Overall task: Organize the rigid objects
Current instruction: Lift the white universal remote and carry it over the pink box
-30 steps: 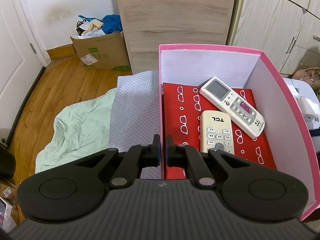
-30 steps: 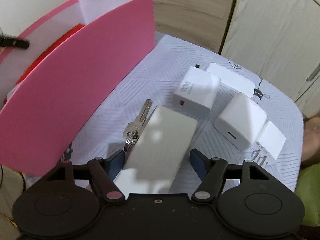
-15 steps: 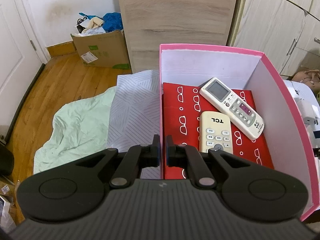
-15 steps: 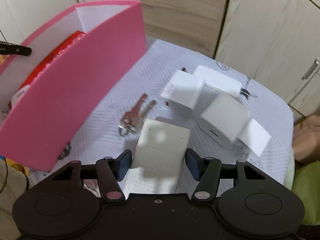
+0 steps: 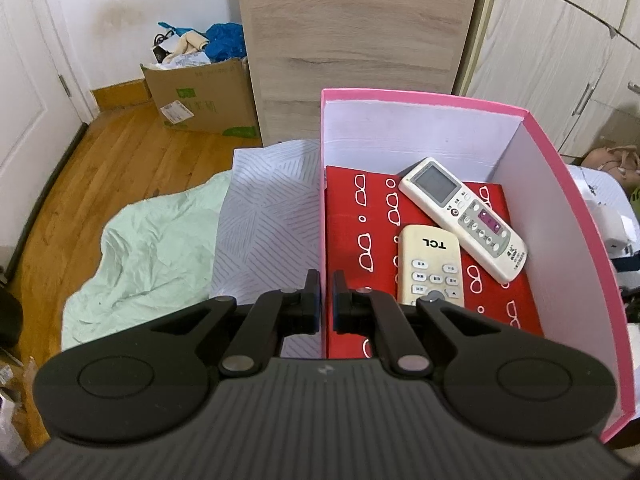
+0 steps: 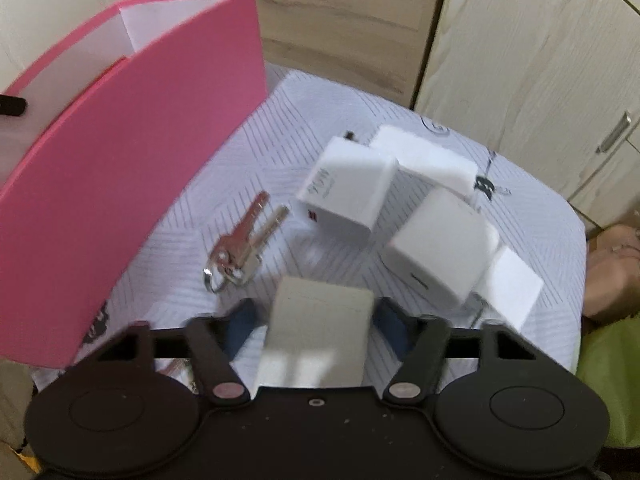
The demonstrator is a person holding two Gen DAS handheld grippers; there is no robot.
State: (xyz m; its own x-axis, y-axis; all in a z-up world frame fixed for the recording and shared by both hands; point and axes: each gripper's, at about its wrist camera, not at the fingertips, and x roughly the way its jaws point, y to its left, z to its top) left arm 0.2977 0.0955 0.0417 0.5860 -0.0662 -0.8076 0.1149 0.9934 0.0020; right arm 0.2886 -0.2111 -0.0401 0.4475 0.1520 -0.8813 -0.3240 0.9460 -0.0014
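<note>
The left tool (image 5: 327,300) is clamped on the near left wall of the pink box (image 5: 560,168), one finger outside it and one inside, the jaws almost fully closed on the thin card. Just past the inner finger lies a cream TCL remote (image 5: 430,266) on the box's red lining (image 5: 360,208), which is printed with white spectacles. Beyond it, a longer white remote (image 5: 464,218) lies at a slant, its lower end overlapping the TCL remote's far right corner. Outside the box on the left, a striped cloth (image 5: 268,208) covers the surface, with a pale green sheet (image 5: 156,248) further out on the wooden floor (image 5: 100,168) and a cardboard carton (image 5: 200,100) against the wall.

The right tool (image 6: 316,316) has a flat white block (image 6: 316,340) between its blue pads; its jaws have just been closing, and the pads look to be at the block's sides, though blur hides whether they press on it. Ahead and to the left lie the keys (image 6: 244,240) on a ring, on the striped cloth. Ahead and to the right is a cluster of white chargers: one charger (image 6: 348,192) with grey lettering nearest the keys, and a cube charger (image 6: 444,248) to its right, with more white pieces touching them behind and beside. The pink box stands at the left.
</note>
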